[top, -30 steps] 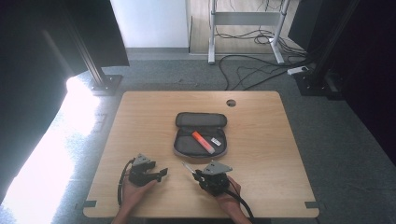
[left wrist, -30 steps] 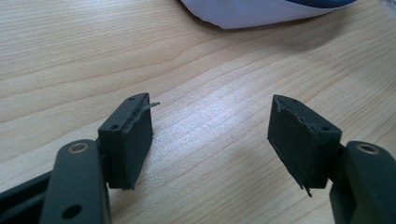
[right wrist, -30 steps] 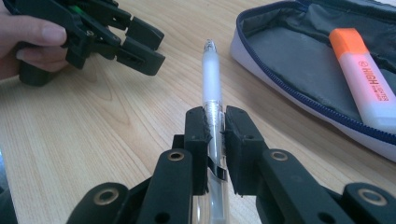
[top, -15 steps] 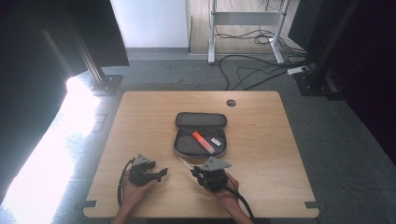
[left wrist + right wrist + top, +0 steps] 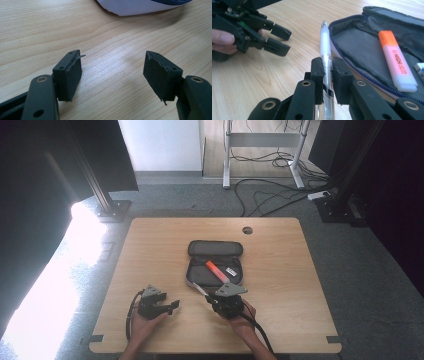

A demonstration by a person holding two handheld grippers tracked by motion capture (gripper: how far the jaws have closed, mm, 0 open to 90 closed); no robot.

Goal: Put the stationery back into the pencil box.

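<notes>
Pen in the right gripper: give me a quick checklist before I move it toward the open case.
1. Grip on the pen: ok; the right gripper has both pads pressed on its clear barrel.
2. Pencil case open: ok; lid folded back, grey lining exposed.
3. Room inside the case: ok; the orange highlighter and a small white item lie to one side, bare lining beside them.
4. Pen clear of the case rim: cannot tell; the tip sits close to the zip edge.
5. Left gripper out of the way: ok; jaws open, empty, low over the table, apart from the case.
</notes>
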